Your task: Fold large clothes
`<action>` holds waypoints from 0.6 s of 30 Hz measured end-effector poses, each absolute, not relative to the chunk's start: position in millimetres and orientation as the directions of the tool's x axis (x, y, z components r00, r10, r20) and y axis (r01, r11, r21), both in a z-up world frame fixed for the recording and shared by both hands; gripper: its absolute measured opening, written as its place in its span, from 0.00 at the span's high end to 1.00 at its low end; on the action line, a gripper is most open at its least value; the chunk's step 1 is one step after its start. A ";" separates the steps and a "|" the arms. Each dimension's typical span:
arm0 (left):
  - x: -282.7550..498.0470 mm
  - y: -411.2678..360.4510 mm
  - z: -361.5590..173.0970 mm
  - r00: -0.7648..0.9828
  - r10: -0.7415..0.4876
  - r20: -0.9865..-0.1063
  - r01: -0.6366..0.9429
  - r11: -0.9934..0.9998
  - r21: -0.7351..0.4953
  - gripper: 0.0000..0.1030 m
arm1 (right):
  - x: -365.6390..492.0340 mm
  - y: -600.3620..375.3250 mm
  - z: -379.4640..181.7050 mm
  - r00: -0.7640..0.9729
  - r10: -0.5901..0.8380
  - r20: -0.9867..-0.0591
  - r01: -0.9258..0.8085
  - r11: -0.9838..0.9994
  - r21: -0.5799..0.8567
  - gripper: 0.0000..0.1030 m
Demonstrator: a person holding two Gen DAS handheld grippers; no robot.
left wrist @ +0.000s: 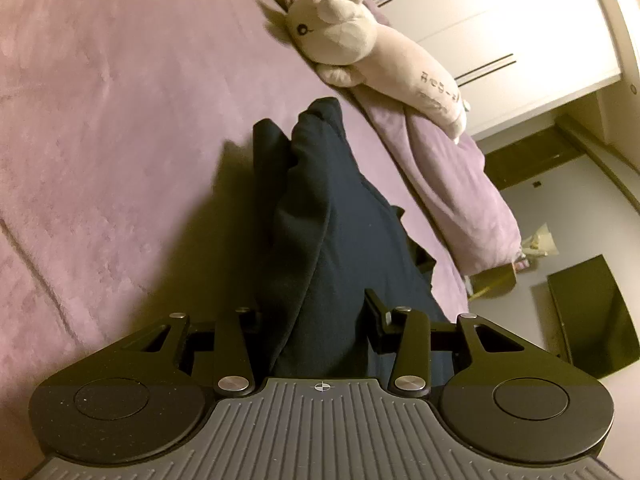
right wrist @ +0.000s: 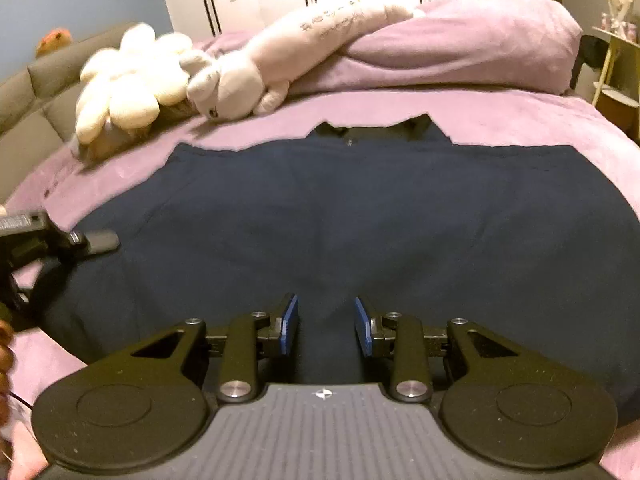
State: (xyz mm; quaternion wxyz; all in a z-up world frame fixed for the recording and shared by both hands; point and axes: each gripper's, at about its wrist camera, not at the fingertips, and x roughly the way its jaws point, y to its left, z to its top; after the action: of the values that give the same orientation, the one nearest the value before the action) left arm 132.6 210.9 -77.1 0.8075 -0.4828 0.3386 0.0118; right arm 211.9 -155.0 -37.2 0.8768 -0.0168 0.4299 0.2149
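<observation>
Left gripper pinching bunched navy garment that hides its left finger, right gripper spread over cloth

Navy garment spread on purple bed, right hand-held gripper over its hem, plush toys behind

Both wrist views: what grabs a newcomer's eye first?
The dark navy garment spread across the purple bedspread, filling the middle of the right wrist view. In the left wrist view the left gripper has a bunched fold of it between its fingers. Behind, a long pale plush toy lies along the rumpled purple duvet.
</observation>
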 end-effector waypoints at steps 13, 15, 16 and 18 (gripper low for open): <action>136.4 191.3 -42.9 0.768 -0.289 -0.571 -0.291 0.637 -0.714 0.57 | 216.4 -162.8 -61.4 0.481 0.324 -0.814 -0.399 0.908 0.126 0.70; 137.0 184.0 -37.9 0.767 -0.290 -0.572 -0.282 0.648 -0.707 0.58 | 222.1 -169.5 -54.5 0.465 0.351 -0.813 -0.375 0.910 0.179 0.70; 136.7 180.6 -32.5 0.772 -0.280 -0.571 -0.273 0.665 -0.695 0.58 | 224.8 -175.1 -50.1 0.454 0.379 -0.806 -0.357 0.906 0.225 0.70; 137.4 177.4 -22.5 0.776 -0.283 -0.563 -0.262 0.668 -0.697 0.59 | 227.6 -193.2 -41.0 0.464 0.441 -0.768 -0.310 0.893 0.326 0.70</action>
State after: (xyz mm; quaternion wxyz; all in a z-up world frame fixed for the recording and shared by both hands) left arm 137.4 177.4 -22.5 0.8497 -0.4076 0.3343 -0.0064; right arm 227.6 -193.2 -41.0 0.8527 0.0699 0.4686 0.2203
